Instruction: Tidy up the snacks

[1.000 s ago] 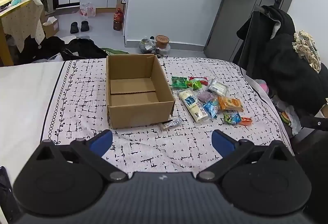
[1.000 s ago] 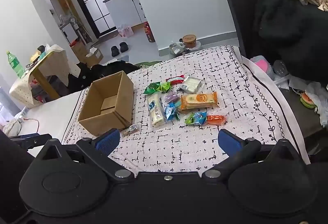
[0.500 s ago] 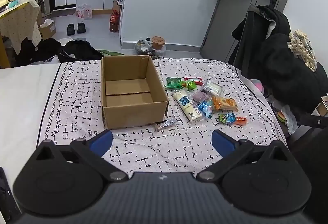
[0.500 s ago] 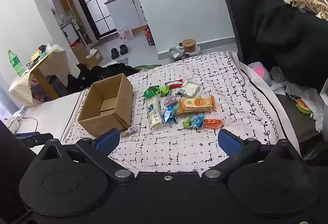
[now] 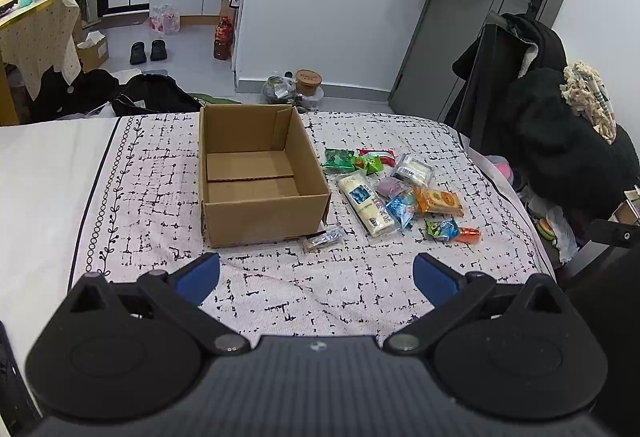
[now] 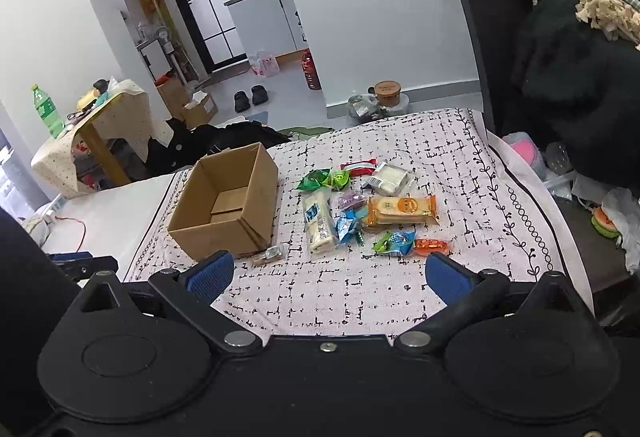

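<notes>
Left wrist view: the left gripper (image 5: 316, 277) has its blue-padded fingers (image 5: 198, 275) spread wide with nothing between them, hanging over the near part of the patterned bedspread (image 5: 140, 197). The right gripper (image 6: 326, 275) is spread just as wide, also holding nothing, over the same near edge. We judge both are poised for a first pick; no snack is in the box yet.

Outward from the fingers: a small clear-wrapped snack (image 5: 321, 238) lies closest, touching or just beside the near right corner of the cardboard box (image 5: 260, 173); we cannot tell which. The box stands open and empty toward the middle of the bedspread, presumably so that either gripper can drop into it. The remaining snacks lie in a loose cluster to its right: a long pale packet (image 5: 366, 203), an orange packet (image 5: 438, 200), green packets (image 5: 340, 160) at the far side, a small orange piece (image 5: 468, 235) nearest the right edge.

View differences: the left wrist view looks straight into the box and shows its whole floor. The right wrist view (image 6: 224, 205) sees the box obliquely, part of the floor hidden, but shows the orange packet (image 6: 402, 210) more clearly.
</notes>
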`<state>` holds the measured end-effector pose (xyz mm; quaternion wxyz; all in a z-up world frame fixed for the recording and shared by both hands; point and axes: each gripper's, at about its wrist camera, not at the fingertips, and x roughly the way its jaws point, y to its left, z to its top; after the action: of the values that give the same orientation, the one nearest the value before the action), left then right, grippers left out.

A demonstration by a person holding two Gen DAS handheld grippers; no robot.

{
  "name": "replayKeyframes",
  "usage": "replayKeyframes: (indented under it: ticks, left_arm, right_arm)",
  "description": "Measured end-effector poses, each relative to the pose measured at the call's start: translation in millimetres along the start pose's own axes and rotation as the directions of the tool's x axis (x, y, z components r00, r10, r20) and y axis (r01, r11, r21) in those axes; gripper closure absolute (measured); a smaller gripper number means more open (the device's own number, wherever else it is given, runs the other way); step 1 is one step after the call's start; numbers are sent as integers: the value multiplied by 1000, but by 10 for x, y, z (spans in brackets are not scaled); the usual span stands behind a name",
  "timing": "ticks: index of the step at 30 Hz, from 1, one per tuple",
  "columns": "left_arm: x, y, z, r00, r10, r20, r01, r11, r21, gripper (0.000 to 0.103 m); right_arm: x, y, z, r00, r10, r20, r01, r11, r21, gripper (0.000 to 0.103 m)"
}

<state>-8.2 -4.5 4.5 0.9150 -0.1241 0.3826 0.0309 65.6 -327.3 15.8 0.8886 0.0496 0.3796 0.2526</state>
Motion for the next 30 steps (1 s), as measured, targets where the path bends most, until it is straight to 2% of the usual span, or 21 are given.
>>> replayKeyframes:
  ticks: [12,30]
  left_arm:
    - [-15,13,-20,1000,-4,8,4,1000,-7,1]
    - [-74,9,-25,1000,8,9,-8,1000,-4,1]
  right_arm:
    - [-38,98,-15,1000,27,-2,-27,998,-56,0]
    - [-61,89,-20,1000,27,7,-26,997,-67,0]
